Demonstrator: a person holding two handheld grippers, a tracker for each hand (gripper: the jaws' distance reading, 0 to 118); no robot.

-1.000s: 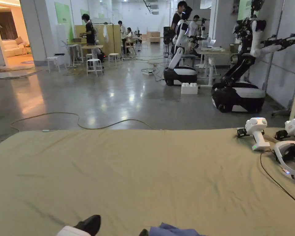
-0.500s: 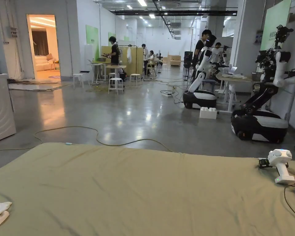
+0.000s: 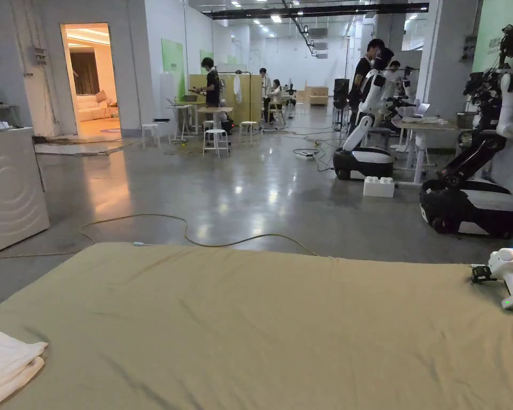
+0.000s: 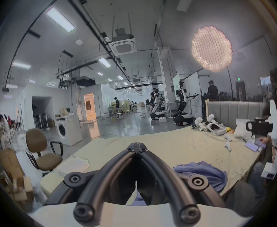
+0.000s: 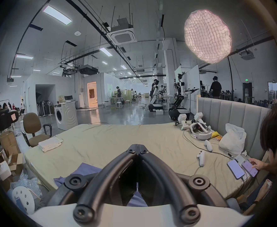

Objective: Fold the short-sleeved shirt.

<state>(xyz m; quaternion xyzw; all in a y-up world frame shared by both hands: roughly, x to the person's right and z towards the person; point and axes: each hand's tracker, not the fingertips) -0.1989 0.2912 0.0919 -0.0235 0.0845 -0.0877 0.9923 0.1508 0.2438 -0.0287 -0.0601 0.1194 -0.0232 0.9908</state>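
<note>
Both grippers, left (image 4: pixel 137 146) and right (image 5: pixel 137 147), have jaws closed tip to tip, empty. Blue shirt (image 4: pixel 201 171) lies crumpled on the tan bed sheet (image 3: pixel 282 320) just below them.

Folded white towels (image 3: pixel 7 363) lie on the olive sheet (image 3: pixel 261 331).

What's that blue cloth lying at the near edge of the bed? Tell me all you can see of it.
The blue shirt is soft, thin-looking lavender-blue fabric, lying crumpled and unfolded in loose folds on the tan bed sheet near its front edge. In the left gripper view it bunches to the right of the closed jaws; in the right gripper view a flatter part spreads to their left. Neither gripper visibly grips it. Its sleeves and collar cannot be made out.
</note>
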